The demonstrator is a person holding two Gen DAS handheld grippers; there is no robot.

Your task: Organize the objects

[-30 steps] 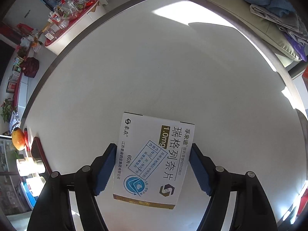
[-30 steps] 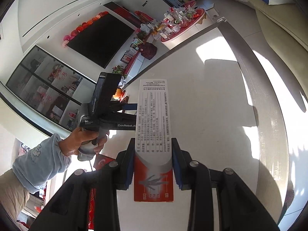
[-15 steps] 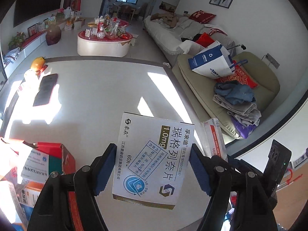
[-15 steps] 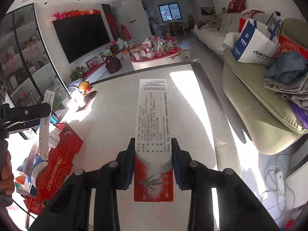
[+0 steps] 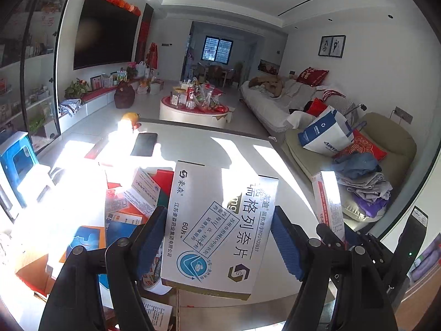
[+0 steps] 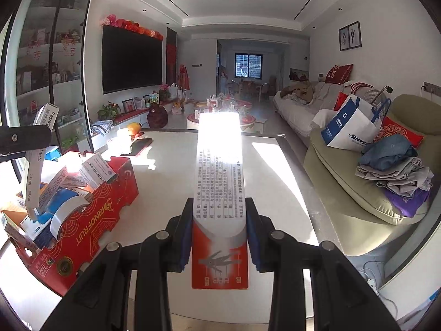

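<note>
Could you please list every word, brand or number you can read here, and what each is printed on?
"1.0mg", "60片", "国药准字H20103637": white medicine box in left gripper.
"RINOFRUIT": red carton.
"SINYE...": blue-white bag.
Fine print on the red-white box in right gripper: too small.

- Far end of the long white-and-red printed carton washed out by sun glare, text there unreadable.
- Open red cardboard fruit box cut off at left edge; the medicine packs inside overlap.
- Left half of white tabletop blown out by sunlight, items there indistinct.
</note>
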